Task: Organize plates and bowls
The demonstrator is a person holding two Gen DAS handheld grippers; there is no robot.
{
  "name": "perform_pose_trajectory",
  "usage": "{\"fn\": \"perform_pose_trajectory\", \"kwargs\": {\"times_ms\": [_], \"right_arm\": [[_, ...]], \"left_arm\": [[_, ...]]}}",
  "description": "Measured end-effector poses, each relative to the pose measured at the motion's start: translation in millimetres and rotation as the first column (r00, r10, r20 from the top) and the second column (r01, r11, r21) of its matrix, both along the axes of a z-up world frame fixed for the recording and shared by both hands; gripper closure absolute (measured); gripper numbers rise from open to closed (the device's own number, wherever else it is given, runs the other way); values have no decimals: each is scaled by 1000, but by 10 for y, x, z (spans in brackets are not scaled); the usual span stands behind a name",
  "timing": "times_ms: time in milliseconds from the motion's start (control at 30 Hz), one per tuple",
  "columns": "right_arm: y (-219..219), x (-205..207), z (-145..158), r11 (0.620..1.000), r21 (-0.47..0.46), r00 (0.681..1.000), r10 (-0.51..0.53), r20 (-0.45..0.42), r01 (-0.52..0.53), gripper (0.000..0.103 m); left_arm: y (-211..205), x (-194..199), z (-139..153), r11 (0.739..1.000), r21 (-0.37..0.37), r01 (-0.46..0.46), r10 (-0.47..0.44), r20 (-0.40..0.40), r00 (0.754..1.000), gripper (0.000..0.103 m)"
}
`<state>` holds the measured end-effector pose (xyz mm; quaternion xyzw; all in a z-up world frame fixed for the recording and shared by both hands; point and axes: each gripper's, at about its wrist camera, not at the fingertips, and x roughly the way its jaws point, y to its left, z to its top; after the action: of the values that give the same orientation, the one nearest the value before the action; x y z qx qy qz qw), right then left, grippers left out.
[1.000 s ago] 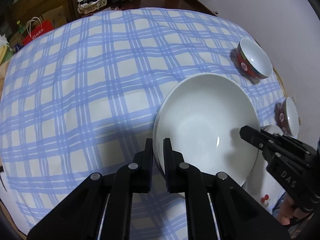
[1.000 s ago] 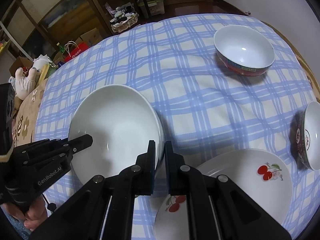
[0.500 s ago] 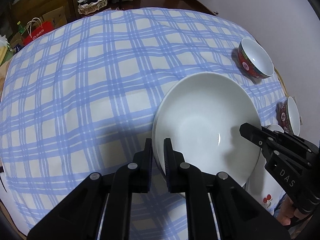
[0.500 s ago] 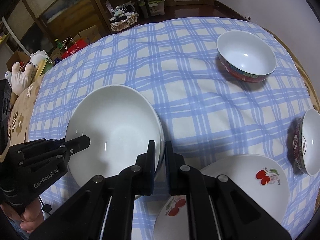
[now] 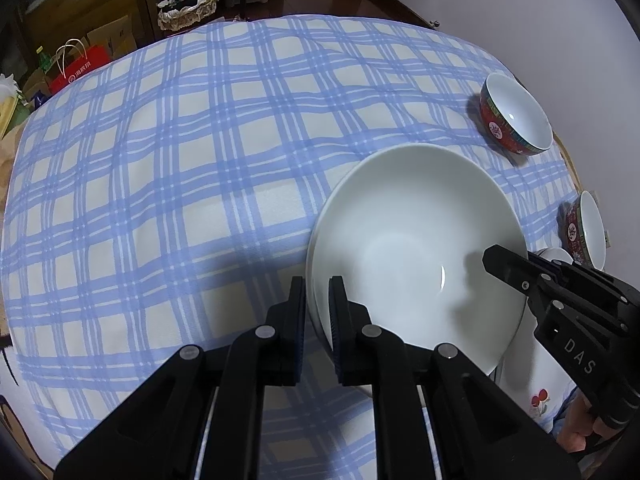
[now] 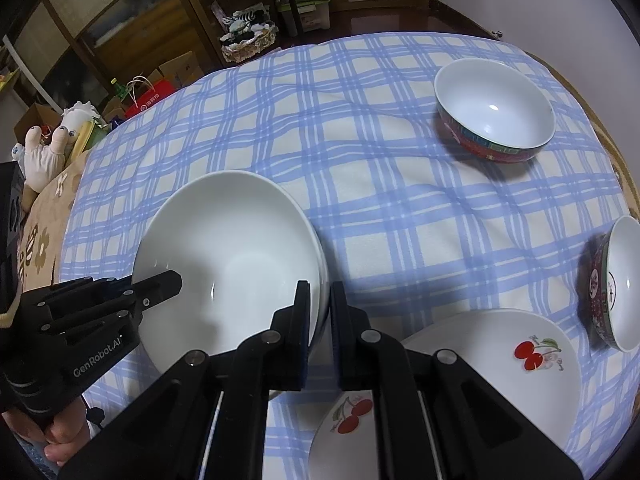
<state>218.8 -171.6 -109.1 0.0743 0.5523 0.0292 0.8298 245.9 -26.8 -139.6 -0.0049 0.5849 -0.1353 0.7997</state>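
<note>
Two stacked white deep plates sit at the near side of the blue-checked tablecloth. My left gripper is shut on their left rim. My right gripper is shut on the opposite rim, and its tip shows over the plates in the left wrist view. The left gripper shows the same way in the right wrist view. A cherry-patterned plate lies just right of the stack. Two red-sided bowls stand apart, one at the far right and one at the right edge.
The round table ends close behind the right bowl, next to a pale wall. Beyond the far edge are a wicker basket, a red bag and dark wooden furniture. A plush toy lies left of the table. A hand holds the left gripper.
</note>
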Motion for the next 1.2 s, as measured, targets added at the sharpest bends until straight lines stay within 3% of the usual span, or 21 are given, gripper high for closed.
{"fn": "perform_pose_trajectory", "kwargs": {"times_ms": [633,967,1133,1200], "right_arm": [[-16,-3,54,1000,23,1000,4,1,-4,91],[-48,-88,222,999,40,999,-1,40,0,91],[-141,-140,332,998,58,998,-27,50,24,91],[-179,-165,396,998,57,997,-43,56,40,84]], "left_arm": [[20,3,23,999,34,-14,14,-6,1000,83],[86,-93,233,995,91,-47,39,80,996,35],[170,-104,383,993,85,-84,72,129,989,22],[212,-113,444,993,70,-97,86,141,986,19]]}}
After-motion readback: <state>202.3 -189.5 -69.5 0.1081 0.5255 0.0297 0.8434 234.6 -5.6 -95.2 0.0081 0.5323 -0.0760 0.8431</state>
